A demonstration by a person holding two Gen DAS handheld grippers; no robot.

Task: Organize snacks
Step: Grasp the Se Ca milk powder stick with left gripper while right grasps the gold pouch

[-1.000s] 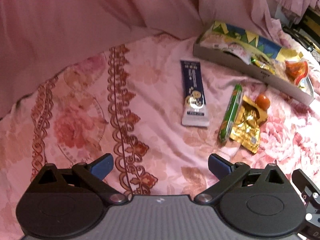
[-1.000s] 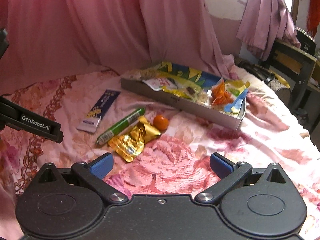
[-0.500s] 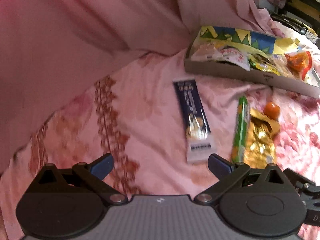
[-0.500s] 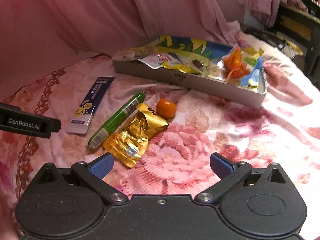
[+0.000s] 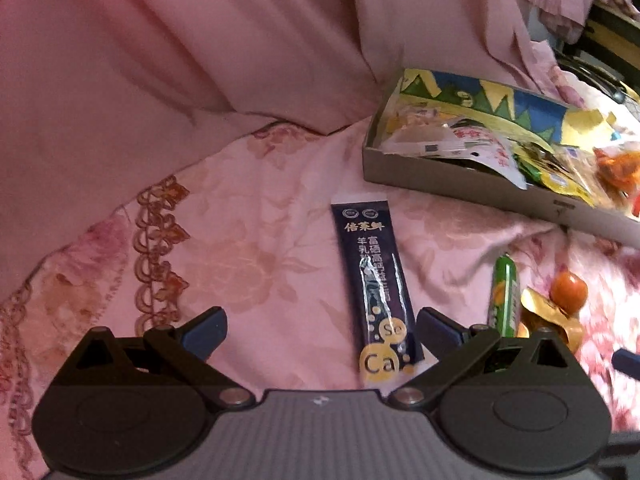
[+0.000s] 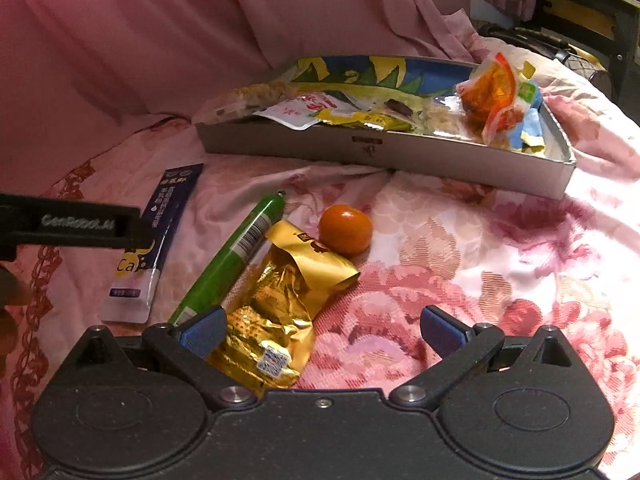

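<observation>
Now both spread claws, left claw (image 5: pixel 320 326) over the blue sachet (image 5: pixel 374 280) and right claw (image 6: pixel 320 326) over the gold packet (image 6: pixel 280 300), must pinch, then carry to the box (image 6: pixel 384 152).

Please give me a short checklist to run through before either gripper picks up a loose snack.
1. Left tongs open and empty: ok.
2. Right tongs open and empty: ok.
3. Blue sachet between the left fingers: ok, near the right one.
4. Gold packet between the right fingers: ok, close to the left one.
5. Green stick apart from the gold packet: not ok, they touch.
6. Free room in the box: cannot tell.
</observation>
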